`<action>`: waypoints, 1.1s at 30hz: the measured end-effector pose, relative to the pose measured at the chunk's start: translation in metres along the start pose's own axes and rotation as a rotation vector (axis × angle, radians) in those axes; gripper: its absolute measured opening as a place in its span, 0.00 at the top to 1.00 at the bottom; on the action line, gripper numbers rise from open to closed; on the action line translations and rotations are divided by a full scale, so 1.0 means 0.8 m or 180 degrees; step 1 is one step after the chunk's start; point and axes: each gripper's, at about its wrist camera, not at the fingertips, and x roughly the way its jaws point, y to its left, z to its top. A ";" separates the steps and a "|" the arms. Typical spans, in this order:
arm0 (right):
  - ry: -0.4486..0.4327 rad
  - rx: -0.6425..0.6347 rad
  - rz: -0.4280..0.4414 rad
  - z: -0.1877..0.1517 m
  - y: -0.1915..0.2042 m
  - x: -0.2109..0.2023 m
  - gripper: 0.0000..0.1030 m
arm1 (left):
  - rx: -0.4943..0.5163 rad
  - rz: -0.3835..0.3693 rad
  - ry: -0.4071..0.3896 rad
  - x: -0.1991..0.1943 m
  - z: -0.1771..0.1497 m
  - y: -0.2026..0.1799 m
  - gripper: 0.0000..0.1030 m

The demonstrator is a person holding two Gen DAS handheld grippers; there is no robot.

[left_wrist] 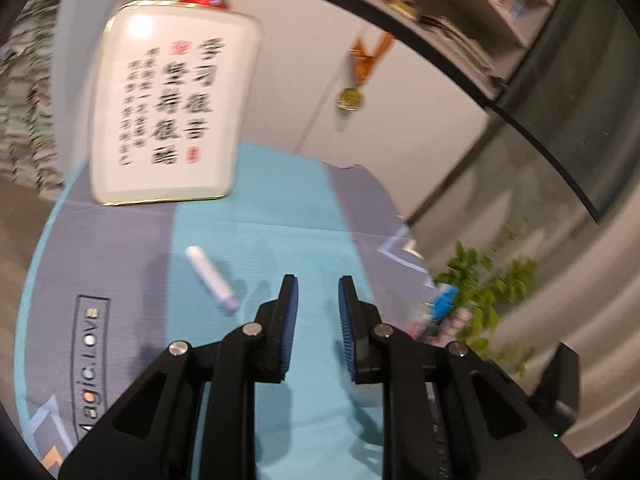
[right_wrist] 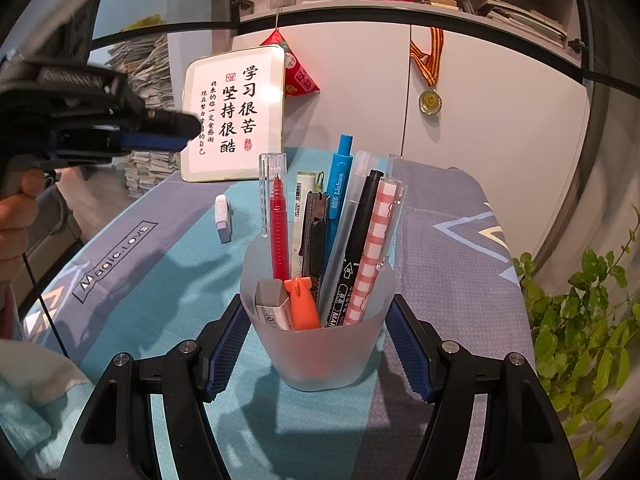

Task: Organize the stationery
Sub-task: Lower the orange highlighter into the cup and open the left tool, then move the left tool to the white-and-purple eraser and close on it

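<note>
A frosted plastic cup (right_wrist: 320,356) stands on the table between the fingers of my right gripper (right_wrist: 318,312). The jaws are open on either side of it, close to its walls. The cup holds several pens, a utility knife, an eraser and an orange item. A small white and lilac correction tape (right_wrist: 223,219) lies on the tablecloth behind the cup; it also shows in the left wrist view (left_wrist: 212,276). My left gripper (left_wrist: 318,292) is open and empty, held above the table just right of the correction tape. It also shows in the right wrist view (right_wrist: 176,132) at upper left.
A white framed calligraphy sign (right_wrist: 234,114) leans against the wall at the back of the table. A medal (right_wrist: 430,100) hangs on the cabinet door. A green plant (right_wrist: 580,320) stands off the table's right edge. Stacks of paper (right_wrist: 148,168) lie at the left.
</note>
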 end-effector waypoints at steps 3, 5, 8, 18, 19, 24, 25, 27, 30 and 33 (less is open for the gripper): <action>0.0000 -0.0002 0.0000 0.000 0.000 0.000 0.31 | -0.0022 0.0170 0.0001 0.008 -0.001 0.012 0.82; 0.0001 -0.0002 0.0000 0.000 0.000 0.000 0.31 | 0.0021 0.0305 0.0002 0.013 -0.004 0.016 0.82; 0.0002 -0.0002 0.0000 0.000 0.000 0.000 0.31 | 0.0071 0.0458 0.0017 0.022 -0.005 0.019 0.82; -0.0004 0.0009 0.0001 0.000 -0.001 -0.001 0.31 | 0.0111 0.0660 0.0083 0.045 -0.008 0.035 0.82; -0.0005 0.0009 0.0002 0.000 -0.001 -0.001 0.31 | 0.0094 0.0684 0.0090 0.048 -0.007 0.038 0.82; -0.0004 0.0010 0.0002 0.000 -0.001 -0.001 0.31 | -0.0017 0.0904 0.0109 0.063 -0.003 0.056 0.75; -0.0007 0.0015 0.0004 0.000 -0.001 -0.001 0.31 | -0.0033 0.0953 0.0112 0.067 -0.002 0.059 0.75; -0.0026 0.0039 0.0015 0.000 -0.002 -0.002 0.31 | -0.0052 0.1005 0.0147 0.077 0.001 0.063 0.75; -0.0099 0.0068 0.0035 0.002 -0.006 -0.009 0.31 | -0.0079 0.1077 0.0198 0.091 0.004 0.067 0.74; -0.0147 0.0063 0.0026 0.005 -0.007 -0.015 0.31 | -0.0103 0.1137 0.0243 0.101 0.004 0.069 0.74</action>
